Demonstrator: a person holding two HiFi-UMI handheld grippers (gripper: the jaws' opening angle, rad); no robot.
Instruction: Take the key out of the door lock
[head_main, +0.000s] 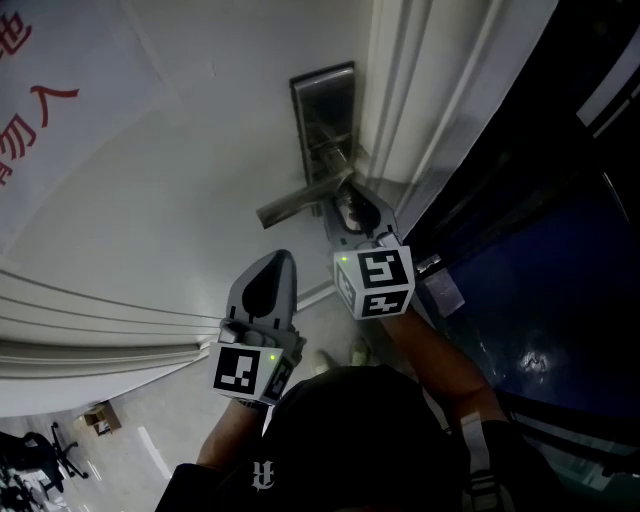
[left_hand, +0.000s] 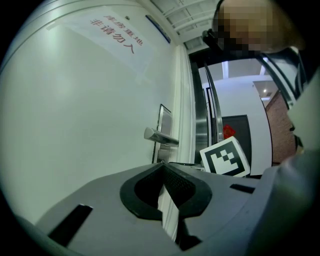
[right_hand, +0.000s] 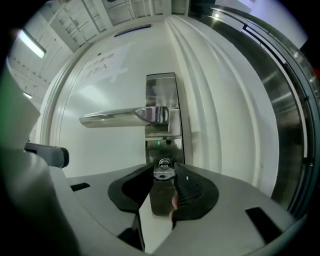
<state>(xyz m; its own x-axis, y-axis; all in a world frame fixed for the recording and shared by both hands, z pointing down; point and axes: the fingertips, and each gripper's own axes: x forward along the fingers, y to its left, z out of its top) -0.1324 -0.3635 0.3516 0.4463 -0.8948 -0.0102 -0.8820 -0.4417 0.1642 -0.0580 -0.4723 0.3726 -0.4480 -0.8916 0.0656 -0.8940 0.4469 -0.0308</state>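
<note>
A small metal key (right_hand: 163, 173) sticks out of the keyhole in the steel lock plate (right_hand: 161, 90), just below the lever handle (right_hand: 120, 116). My right gripper (right_hand: 164, 170) points level at the door, and its two tips sit on either side of the key's head, touching it. In the head view the right gripper (head_main: 350, 205) reaches in under the handle (head_main: 300, 200) and hides the key. My left gripper (head_main: 278, 258) hangs lower left, off the door, shut and holding nothing. The left gripper view shows its jaws (left_hand: 162, 167) meeting, with the handle (left_hand: 161, 136) beyond.
The white door carries a notice with red lettering (head_main: 30, 110). A ribbed door frame (head_main: 410, 90) and dark glass (head_main: 540, 260) run to the right of the lock. An office chair (head_main: 40, 455) and a small box (head_main: 100, 418) stand on the floor below left.
</note>
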